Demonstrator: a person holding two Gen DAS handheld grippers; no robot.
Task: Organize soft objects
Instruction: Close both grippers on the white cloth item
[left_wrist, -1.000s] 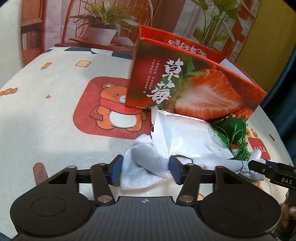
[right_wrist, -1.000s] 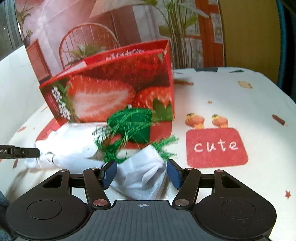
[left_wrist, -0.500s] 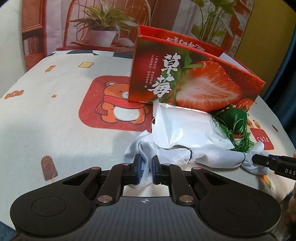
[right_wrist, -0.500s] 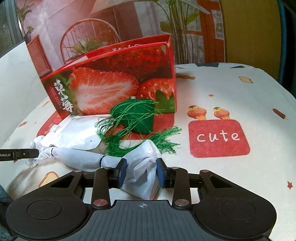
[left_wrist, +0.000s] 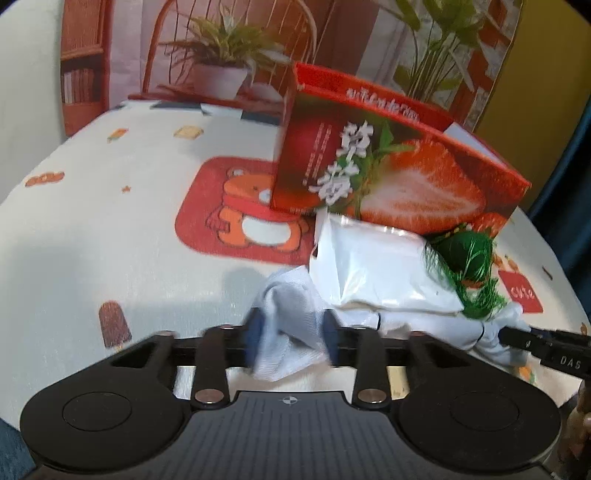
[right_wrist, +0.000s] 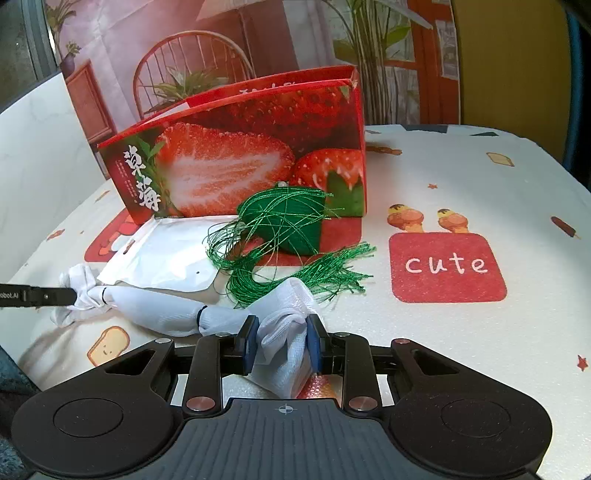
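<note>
The table (right_wrist: 461, 177) carries a cream cloth printed with cartoon pictures, and on it stands an open red strawberry box (right_wrist: 243, 162). Against the box front lies a white plastic pouch (right_wrist: 162, 254), with a green tasselled thread ball (right_wrist: 291, 221) just beside it to the right. In front of these a long white cloth (right_wrist: 159, 308), tied at two points with dark bands, stretches across the table. The right hand-held gripper (right_wrist: 282, 341) clenches one bunched end of this cloth, its jaws having just been closing. The left hand-held gripper (left_wrist: 291, 338) has the other end (left_wrist: 291, 314) between its blue pads, its jaws having just been opening; whether those pads press the fabric I cannot tell
</note>
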